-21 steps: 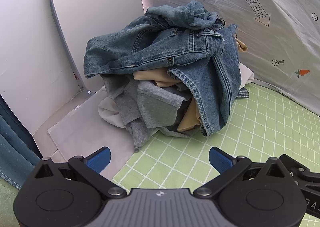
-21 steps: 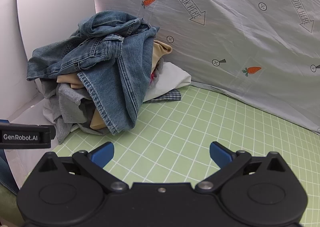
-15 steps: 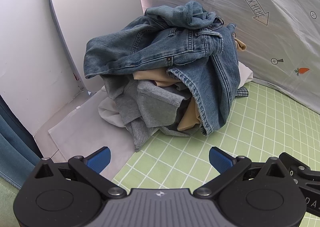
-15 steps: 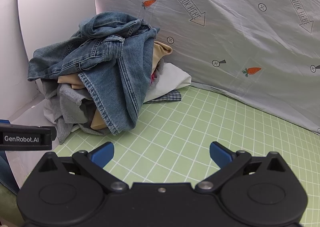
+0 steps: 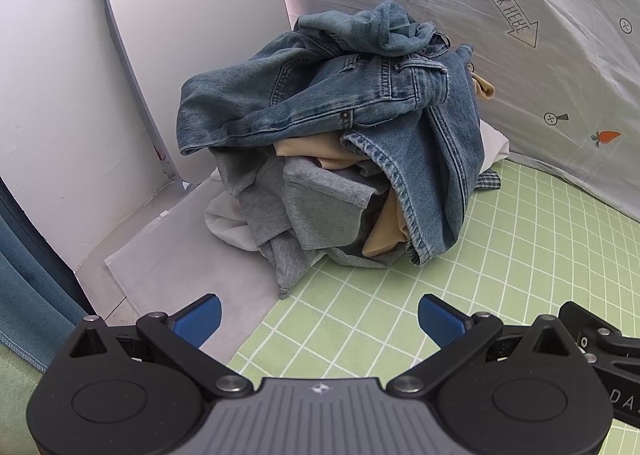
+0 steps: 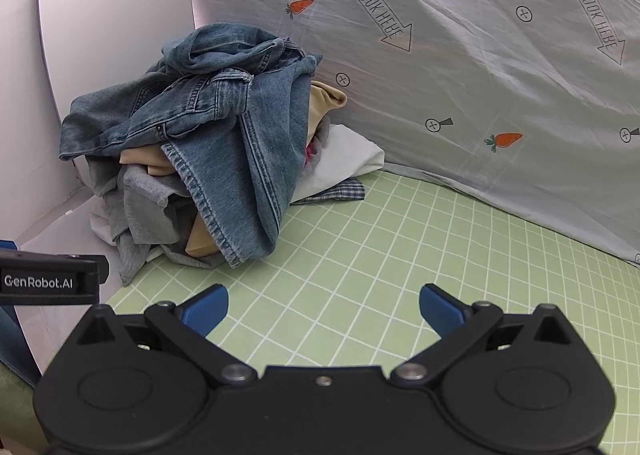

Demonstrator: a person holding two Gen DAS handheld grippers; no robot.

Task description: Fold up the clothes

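A heap of clothes sits at the back left corner of the green grid mat. Blue denim jeans lie crumpled on top and hang down the front. Under them are a grey sweatshirt, a beige garment, white cloth and a plaid piece. My left gripper is open and empty, a short way in front of the heap. My right gripper is open and empty over the mat, with the heap to its upper left.
A grey sheet with carrots and arrows hangs behind the mat. White panels close the left side. A pale sheet lies beside the mat. Blue fabric hangs at the far left. The left gripper's body shows at the right view's left edge.
Both views have shifted very slightly, with the heap barely moving in the picture. Both grippers stay open and empty.
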